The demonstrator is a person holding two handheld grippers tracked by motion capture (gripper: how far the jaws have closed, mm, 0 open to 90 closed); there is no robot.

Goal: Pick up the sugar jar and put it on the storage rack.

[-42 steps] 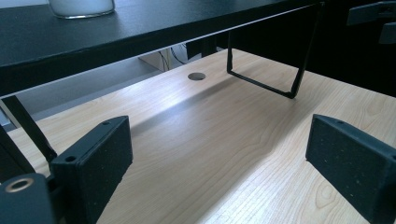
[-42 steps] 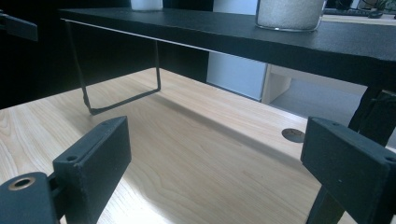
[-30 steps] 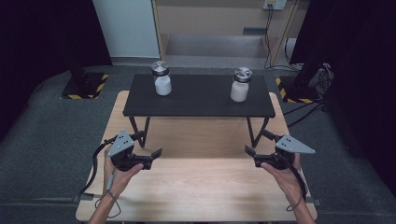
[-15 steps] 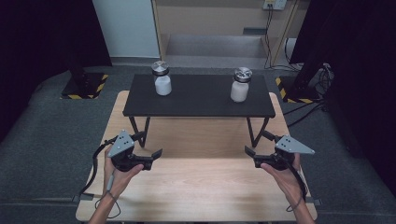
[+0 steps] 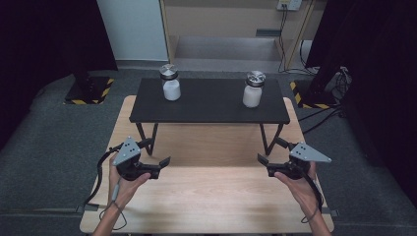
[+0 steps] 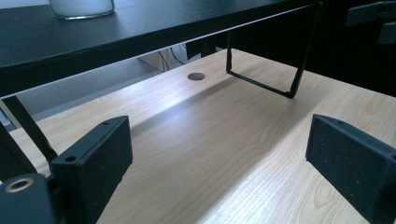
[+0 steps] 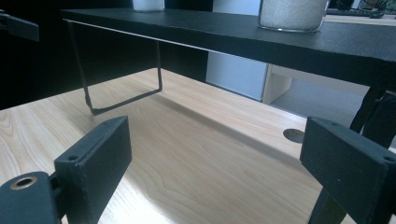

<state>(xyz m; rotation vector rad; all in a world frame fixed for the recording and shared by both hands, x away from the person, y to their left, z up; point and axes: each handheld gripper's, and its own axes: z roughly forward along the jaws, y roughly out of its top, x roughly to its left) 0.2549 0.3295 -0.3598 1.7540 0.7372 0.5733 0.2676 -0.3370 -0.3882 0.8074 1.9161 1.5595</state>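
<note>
Both grippers, left gripper (image 5: 156, 161), right gripper (image 5: 269, 153), jaws wide apart, holding nothing

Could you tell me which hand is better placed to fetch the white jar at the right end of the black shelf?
The right. The right claw hovers open over the wooden table, nearly below the right jar. The left claw, also open, sits across the table, nearer the left jar.
</note>
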